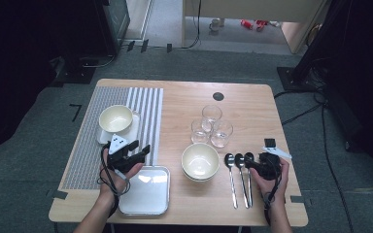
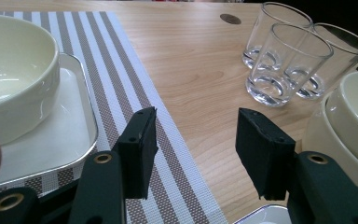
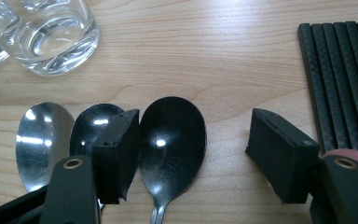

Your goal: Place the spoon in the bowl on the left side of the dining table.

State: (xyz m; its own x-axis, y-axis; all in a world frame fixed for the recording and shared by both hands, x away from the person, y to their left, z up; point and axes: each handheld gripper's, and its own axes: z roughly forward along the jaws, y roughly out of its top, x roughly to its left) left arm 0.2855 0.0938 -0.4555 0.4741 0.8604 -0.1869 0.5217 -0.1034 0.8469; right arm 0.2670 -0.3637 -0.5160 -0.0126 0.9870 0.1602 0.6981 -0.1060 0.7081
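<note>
Open fingers (image 3: 121, 154) straddle the rightmost spoon (image 3: 172, 140) of three.

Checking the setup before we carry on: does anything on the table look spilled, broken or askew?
Nothing stands out. The three spoons lie side by side, the three glasses stand upright and look empty, the stacked bowls sit level, and the striped placemat lies flat and square with the table.

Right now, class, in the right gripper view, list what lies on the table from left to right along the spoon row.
Shiny spoon → middle spoon → third spoon → dark ribbed strip.
</note>
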